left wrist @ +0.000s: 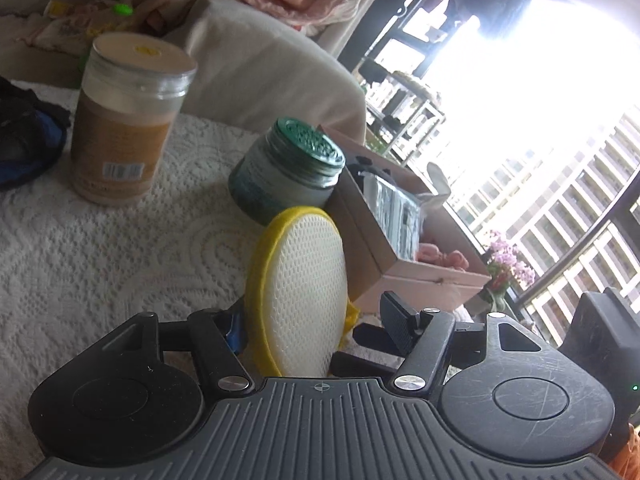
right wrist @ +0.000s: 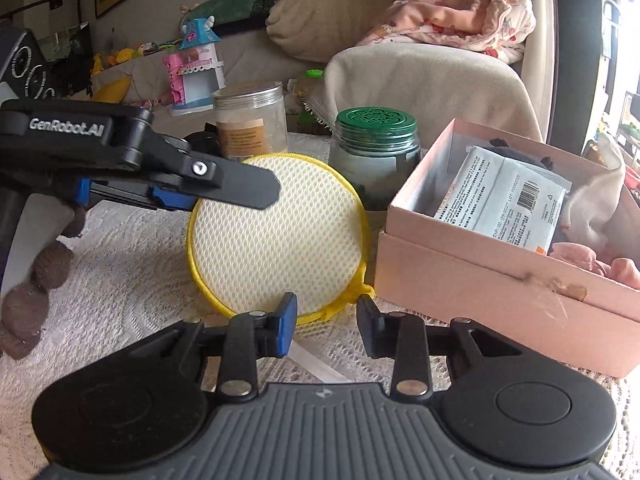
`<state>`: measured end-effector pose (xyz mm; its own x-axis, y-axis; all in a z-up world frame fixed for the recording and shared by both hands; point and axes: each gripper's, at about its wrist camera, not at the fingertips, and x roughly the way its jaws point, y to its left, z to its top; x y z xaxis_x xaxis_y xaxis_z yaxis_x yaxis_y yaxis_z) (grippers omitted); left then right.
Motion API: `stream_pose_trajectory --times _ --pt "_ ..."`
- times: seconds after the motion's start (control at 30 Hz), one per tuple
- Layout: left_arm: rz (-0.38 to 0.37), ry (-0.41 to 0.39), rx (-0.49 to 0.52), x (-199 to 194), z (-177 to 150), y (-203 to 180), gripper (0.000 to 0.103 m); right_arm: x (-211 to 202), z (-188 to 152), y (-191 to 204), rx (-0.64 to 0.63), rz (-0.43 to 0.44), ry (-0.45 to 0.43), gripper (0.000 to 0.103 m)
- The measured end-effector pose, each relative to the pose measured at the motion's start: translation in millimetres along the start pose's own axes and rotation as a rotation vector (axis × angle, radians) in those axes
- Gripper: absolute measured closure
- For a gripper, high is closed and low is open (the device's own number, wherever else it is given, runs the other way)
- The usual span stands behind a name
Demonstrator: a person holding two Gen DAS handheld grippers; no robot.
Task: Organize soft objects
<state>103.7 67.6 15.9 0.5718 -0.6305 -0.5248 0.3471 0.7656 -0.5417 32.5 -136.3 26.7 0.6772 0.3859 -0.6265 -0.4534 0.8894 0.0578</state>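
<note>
A round white mesh sponge with a yellow rim (left wrist: 304, 288) stands on edge between my left gripper's fingers. The left gripper (left wrist: 312, 328) has its jaws wide, one on each side of the sponge; I cannot tell if they press it. In the right wrist view the sponge (right wrist: 276, 240) faces me, with the left gripper (right wrist: 240, 192) across its upper left edge. My right gripper (right wrist: 326, 322) is open just in front of the sponge's lower edge, holding nothing. A pink open box (right wrist: 480, 276) holding packets and pink cloth sits to the right.
A green-lidded glass jar (right wrist: 374, 156) stands behind the sponge, a clear jar with a tan label (right wrist: 250, 120) further left. All rest on a white lace cloth (left wrist: 100, 240). A beige cushion (right wrist: 420, 80) and pink fabric lie behind. A dark bag (left wrist: 24, 136) is at left.
</note>
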Motion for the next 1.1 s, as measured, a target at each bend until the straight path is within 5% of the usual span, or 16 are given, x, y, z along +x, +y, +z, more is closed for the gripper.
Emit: stream_pose_trajectory --times 0.17,0.37,0.53,0.7,1.1 --pt "0.037 -0.044 0.041 2.8 -10.4 -4.0 0.079 -0.2 -1.9 1.0 -0.015 0.0 0.007 0.069" --pt "0.047 -0.126 0.048 -8.8 -20.5 3.4 0.082 -3.3 2.1 0.9 -0.034 -0.027 0.032 0.069" --pt "0.057 -0.182 0.091 -18.8 -26.0 -0.3 0.084 -11.8 2.3 -1.1 0.046 -0.039 0.059 0.038" --pt "0.054 -0.198 0.075 -22.0 -28.3 5.4 0.084 -8.2 -2.6 10.2 0.059 -0.066 0.108 0.038" --pt "0.072 -0.247 0.028 -34.3 -28.4 17.4 0.084 -0.9 -5.0 15.6 0.135 -0.114 0.103 0.017"
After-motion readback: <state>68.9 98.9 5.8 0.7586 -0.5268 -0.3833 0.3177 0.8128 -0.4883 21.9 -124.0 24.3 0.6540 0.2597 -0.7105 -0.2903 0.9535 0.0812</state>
